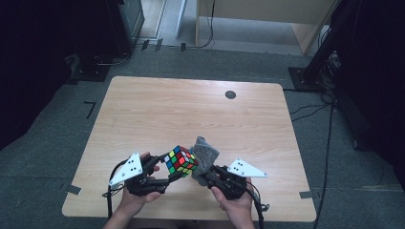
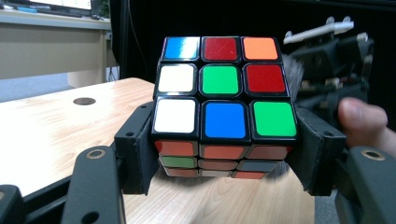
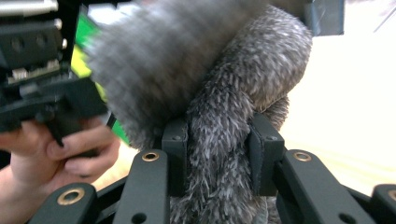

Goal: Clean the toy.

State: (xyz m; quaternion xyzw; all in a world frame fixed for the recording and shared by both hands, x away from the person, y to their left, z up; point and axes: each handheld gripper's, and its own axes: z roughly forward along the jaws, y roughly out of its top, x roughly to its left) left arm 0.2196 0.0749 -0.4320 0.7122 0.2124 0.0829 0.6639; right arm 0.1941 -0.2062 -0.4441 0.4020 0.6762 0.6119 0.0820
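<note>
Left hand-held gripper point(image 1: 173, 175) clamped; right hand-held gripper point(image 1: 199, 177) clamped, jaws converging

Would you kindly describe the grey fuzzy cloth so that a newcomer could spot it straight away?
Start at the wooden table and look to its near edge, where the two hands meet. The right gripper pinches the cloth against the colourful puzzle cube in the left gripper. It is the one soft, shaggy grey thing there.

bare table point(image 1: 191, 109) ahead, cube point(image 1: 181, 161) and cloth point(image 1: 205, 153) touching between grippers
</note>
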